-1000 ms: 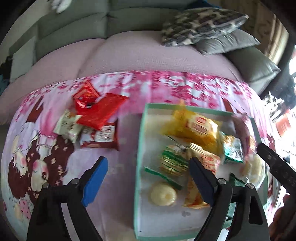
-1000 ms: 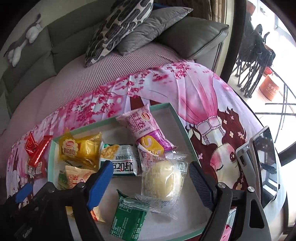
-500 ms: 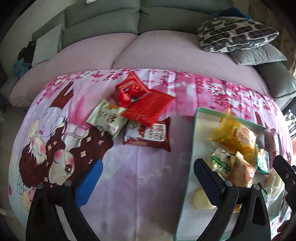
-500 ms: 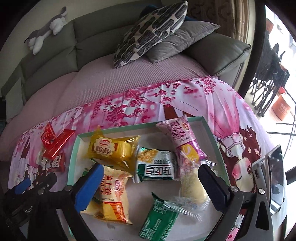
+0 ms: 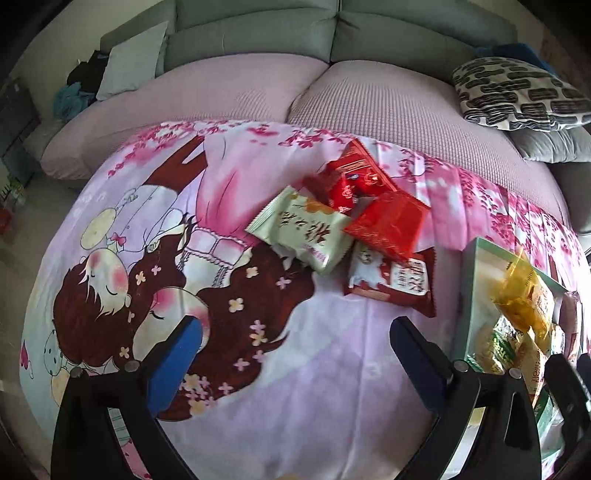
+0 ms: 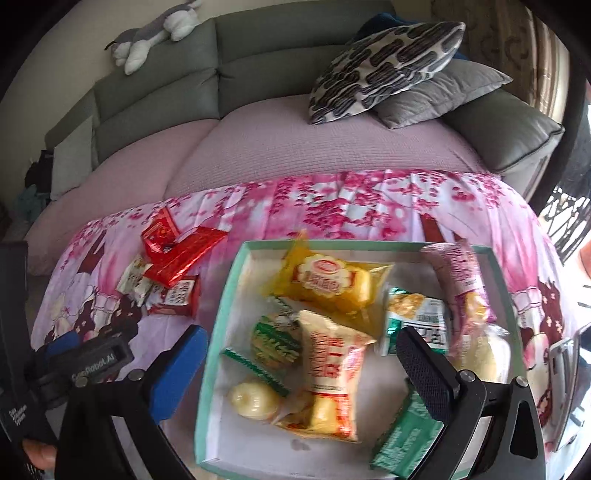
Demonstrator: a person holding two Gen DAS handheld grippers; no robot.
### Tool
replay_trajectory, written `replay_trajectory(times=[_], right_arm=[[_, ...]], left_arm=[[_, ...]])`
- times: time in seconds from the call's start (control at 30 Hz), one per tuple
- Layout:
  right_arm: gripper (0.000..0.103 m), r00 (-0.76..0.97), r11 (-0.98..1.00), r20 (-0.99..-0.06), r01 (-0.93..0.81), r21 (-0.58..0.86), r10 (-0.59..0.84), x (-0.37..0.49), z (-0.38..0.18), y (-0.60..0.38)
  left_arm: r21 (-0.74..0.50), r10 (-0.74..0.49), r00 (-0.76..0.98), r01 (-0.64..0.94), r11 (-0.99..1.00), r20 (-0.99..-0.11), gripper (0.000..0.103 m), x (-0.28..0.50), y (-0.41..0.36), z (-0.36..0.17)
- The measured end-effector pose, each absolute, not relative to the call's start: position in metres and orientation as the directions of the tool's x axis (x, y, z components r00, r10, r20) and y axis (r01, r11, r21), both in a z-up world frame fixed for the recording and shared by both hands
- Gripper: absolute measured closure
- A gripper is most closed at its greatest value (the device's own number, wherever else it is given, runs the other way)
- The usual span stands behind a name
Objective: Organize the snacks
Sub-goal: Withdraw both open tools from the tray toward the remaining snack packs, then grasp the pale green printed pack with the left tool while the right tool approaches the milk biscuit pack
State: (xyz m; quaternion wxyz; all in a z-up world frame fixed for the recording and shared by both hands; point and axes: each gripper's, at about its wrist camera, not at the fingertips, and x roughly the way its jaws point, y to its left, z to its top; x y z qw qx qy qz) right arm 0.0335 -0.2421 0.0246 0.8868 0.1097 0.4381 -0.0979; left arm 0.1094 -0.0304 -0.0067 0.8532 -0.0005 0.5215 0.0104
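Note:
Several loose snack packets lie in a pile on the pink cartoon cloth: a pale green packet (image 5: 303, 230), a shiny red packet (image 5: 388, 225), a small red pack (image 5: 351, 181) and a dark red-and-white packet (image 5: 395, 280). My left gripper (image 5: 295, 332) hovers over bare cloth just short of that pile, its jaws opening with nothing between them. The mint-green tray (image 6: 221, 314) holds a yellow packet (image 6: 328, 280), an orange-and-white packet (image 6: 328, 373), a pink packet (image 6: 461, 280), green packets and a pale round bun (image 6: 253, 398). My right gripper (image 6: 301, 339) stands open above the tray, touching nothing.
A pink-covered sofa seat (image 6: 314, 147) runs behind the cloth, with a patterned cushion (image 6: 384, 59) on a grey one (image 6: 436, 96) at the right. A plush toy (image 6: 155, 33) lies on the backrest. A dark-screened device (image 6: 565, 369) lies right of the tray.
The left gripper has moved left off the tray to the bare cloth by the loose pile. The right gripper has moved left across the tray. Both pairs of jaws stand wider.

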Motion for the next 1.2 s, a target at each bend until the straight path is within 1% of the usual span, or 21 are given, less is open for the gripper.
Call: replay_trajectory(times=[0.13, 0.37, 0.5, 0.7, 0.97, 1.2], right_arm=[[0.0, 0.591, 0.965, -0.806, 0.233, 0.124, -0.039, 0.039, 0.018, -0.224], [0.0, 0.567, 0.97, -0.823, 0.206, 0.126, -0.014, 0.05, 0.004, -0.203], [0.0, 0.574, 0.974, -0.819, 0.188, 0.125, -0.006, 0.053, 0.002, -0.193], [0.0, 0.585, 0.975, -0.811, 0.182, 0.128, -0.003, 0.056, 0.001, -0.185], [0.0, 0.589, 0.979, -0.808, 0.168, 0.113, -0.008, 0.065, -0.001, -0.175], [0.0, 0.596, 0.986, -0.803, 0.136, 0.1, -0.001, 0.077, 0.002, -0.163]], left_arm=[[0.007, 0.024, 0.438, -0.04, 0.999, -0.899, 0.002, 0.112, -0.016, -0.009], [0.0, 0.037, 0.428, -0.086, 0.996, -0.903, 0.002, 0.119, 0.004, -0.009], [0.004, 0.046, 0.434, -0.098, 0.995, -0.9, 0.002, 0.12, 0.012, -0.006], [0.044, 0.065, 0.443, -0.06, 0.997, -0.894, 0.002, 0.121, 0.014, -0.005], [0.059, 0.073, 0.453, -0.045, 0.997, -0.889, 0.002, 0.127, 0.023, -0.004], [0.007, 0.028, 0.433, -0.05, 0.999, -0.901, 0.002, 0.138, 0.037, -0.006]])
